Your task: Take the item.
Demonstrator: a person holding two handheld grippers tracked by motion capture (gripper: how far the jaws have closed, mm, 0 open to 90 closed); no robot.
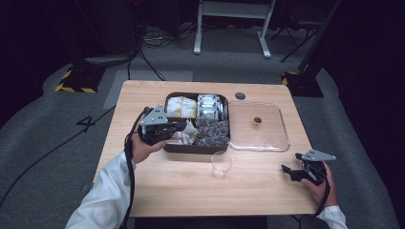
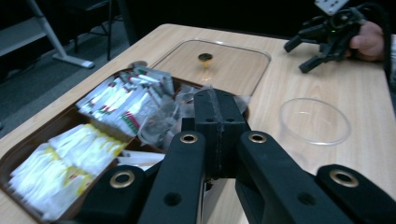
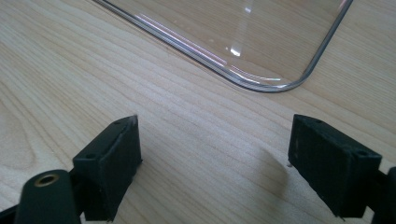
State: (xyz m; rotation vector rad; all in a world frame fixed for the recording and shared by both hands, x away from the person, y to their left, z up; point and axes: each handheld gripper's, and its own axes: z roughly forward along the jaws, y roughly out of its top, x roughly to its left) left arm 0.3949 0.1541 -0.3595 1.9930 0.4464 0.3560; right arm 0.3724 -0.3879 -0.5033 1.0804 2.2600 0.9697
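- Hovering over the near left corner of the brown tray [image 1: 167, 145], the left gripper [image 2: 215, 105] points across it toward the clear lid [image 2: 243, 65] — jaws pressed together; whether a packet is pinched is hard to tell.
- Packets [image 2: 122, 100] are glossy and crinkled; those nearest are blurred.
- Resting on pale wood, the right gripper [image 3: 212, 163] has its jaws wide apart, just short of the lid's rounded corner.
- A clear plastic cup [image 1: 221, 163] stands just in front of the tray.

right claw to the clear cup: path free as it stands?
Probably yes. The right claw sits open on the table, the clear cup stands upright to its left, and bare table lies between them. The lid lies farther back, out of the way.
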